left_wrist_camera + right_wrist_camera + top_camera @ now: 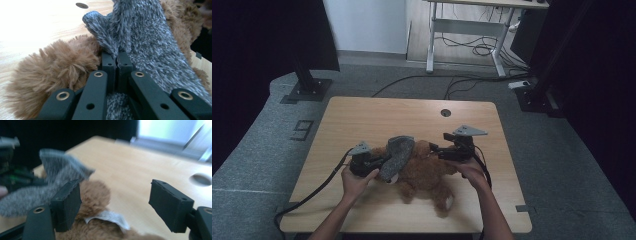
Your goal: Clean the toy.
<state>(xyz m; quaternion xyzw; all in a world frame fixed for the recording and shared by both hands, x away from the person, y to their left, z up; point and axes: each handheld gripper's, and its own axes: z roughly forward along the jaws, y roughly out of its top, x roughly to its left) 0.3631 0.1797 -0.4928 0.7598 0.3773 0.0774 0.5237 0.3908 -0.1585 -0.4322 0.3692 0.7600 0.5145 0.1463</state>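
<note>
Clamped on the grey sock [140, 42], our left claw [117, 60] holds it over the teddy bear [424, 170]; our right claw [115, 205] gapes empty, dressing barely begun

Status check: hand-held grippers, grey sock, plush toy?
Left hand-held gripper shut on grey sock. Right hand-held gripper open, nothing between jaws. Sock draped over brown plush toy. Nothing in the way.

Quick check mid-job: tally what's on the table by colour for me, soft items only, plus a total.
Brown: 1, the plush toy, lying on the table.
Grey: 1, the fuzzy sock, pinched in the left gripper and draped over the toy.
Total: 2.
</note>
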